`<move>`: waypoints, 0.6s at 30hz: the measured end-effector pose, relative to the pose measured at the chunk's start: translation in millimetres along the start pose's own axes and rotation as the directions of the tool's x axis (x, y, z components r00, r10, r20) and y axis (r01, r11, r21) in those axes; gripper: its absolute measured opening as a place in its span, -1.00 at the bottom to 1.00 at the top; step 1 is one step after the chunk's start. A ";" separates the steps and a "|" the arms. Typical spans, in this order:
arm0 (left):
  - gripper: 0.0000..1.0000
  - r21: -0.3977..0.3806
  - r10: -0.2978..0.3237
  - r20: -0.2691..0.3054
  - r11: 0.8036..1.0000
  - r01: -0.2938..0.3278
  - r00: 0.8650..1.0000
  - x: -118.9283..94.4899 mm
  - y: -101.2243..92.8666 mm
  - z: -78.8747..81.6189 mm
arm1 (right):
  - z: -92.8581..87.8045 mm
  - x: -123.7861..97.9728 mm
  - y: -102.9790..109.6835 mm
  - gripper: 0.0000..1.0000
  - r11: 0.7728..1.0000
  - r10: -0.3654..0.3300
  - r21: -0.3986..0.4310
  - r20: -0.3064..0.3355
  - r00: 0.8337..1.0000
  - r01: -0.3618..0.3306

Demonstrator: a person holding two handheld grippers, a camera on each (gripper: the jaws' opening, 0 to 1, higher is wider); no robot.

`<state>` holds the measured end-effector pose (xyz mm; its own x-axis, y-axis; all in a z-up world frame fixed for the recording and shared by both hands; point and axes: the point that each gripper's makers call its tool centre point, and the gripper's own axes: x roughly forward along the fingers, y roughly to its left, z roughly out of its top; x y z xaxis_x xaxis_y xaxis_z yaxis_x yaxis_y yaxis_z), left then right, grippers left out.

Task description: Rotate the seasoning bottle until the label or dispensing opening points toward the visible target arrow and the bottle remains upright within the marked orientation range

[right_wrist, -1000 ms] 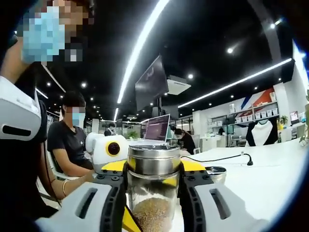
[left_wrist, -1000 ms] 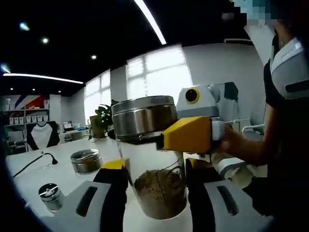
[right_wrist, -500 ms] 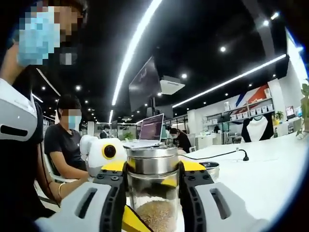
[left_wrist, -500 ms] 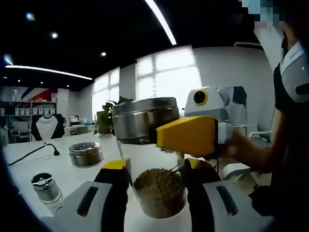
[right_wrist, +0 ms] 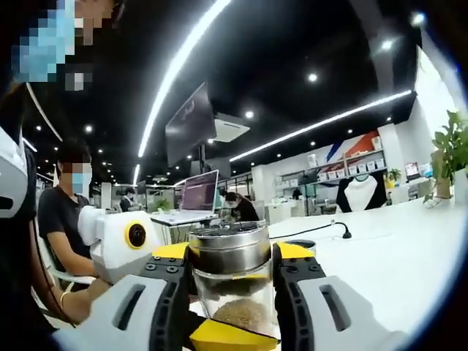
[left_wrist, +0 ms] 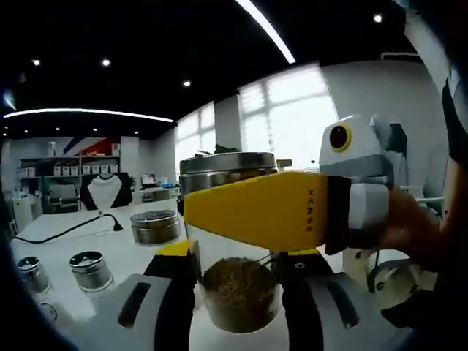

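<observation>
Left gripper view: the left gripper [left_wrist: 238, 281] has its black, yellow-tipped jaws pressed against the lower glass body of the bottle [left_wrist: 235, 289], a clear jar holding brown seasoning, capped with a steel lid [left_wrist: 227, 167]. The right gripper [left_wrist: 267, 210] comes in from the right, its yellow jaw crossing in front of the bottle just under the lid, held by a hand [left_wrist: 413, 230]. On the white table [left_wrist: 66, 245] stand three small steel-capped jars [left_wrist: 91, 270] well to the left.

Right gripper view: the right gripper [right_wrist: 232, 274] pinches the bottle [right_wrist: 235, 285] at the lid [right_wrist: 229, 248]; the bottle stands upright between the jaws. The left gripper [right_wrist: 121, 241] sits beside it at left. A laptop [right_wrist: 197, 194] and a plant [right_wrist: 447, 157] show beyond.
</observation>
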<state>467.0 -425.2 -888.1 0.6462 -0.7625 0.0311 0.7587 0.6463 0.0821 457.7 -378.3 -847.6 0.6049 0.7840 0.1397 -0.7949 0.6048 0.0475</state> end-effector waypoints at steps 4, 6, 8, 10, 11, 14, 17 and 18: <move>-0.07 0.015 0.042 -0.014 0.999 -0.042 0.999 2.1 1.9 -1.2 | 0.3 -1.2 -6.7 -0.16 0.997 -0.082 -0.007 0.032 0.996 0.082; -0.07 0.011 0.046 -0.024 0.999 -0.046 0.999 3.8 2.5 -3.5 | -3.6 -0.8 -4.6 -0.13 0.997 -0.076 -0.015 0.016 0.997 0.076; -0.07 0.016 0.059 -0.035 0.998 -0.058 0.998 4.2 2.7 -6.6 | -6.5 0.1 -6.9 -0.14 0.995 -0.094 -0.035 -0.003 0.996 0.094; -0.07 0.036 0.083 -0.044 0.996 -0.082 0.996 4.5 5.0 -8.4 | -8.3 1.1 -7.9 -0.14 0.993 -0.106 -0.049 -0.013 0.994 0.105; -0.07 0.055 0.098 -0.049 0.994 -0.095 0.994 4.2 6.1 -8.1 | -9.0 1.6 -8.4 -0.15 0.992 -0.111 -0.059 -0.017 0.994 0.110; -0.07 0.070 0.112 -0.054 0.992 -0.109 0.992 3.9 8.2 -8.3 | -8.7 1.5 -9.4 -0.18 0.990 -0.115 -0.080 -0.017 0.993 0.114; -0.07 0.060 0.110 -0.052 0.992 -0.107 0.993 4.1 8.7 -8.3 | -9.1 0.5 -8.7 -0.19 0.990 -0.113 -0.086 -0.017 0.993 0.111; -0.07 0.063 0.113 -0.055 0.992 -0.109 0.992 4.2 9.2 -8.7 | -9.4 0.0 -8.6 -0.19 0.990 -0.111 -0.087 -0.015 0.994 0.109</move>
<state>477.4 -422.2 -895.8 0.7312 -0.6819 -0.0151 0.6768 0.7226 0.1403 465.0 -382.2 -857.4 0.6900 0.7140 0.1190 -0.7169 0.6968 -0.0237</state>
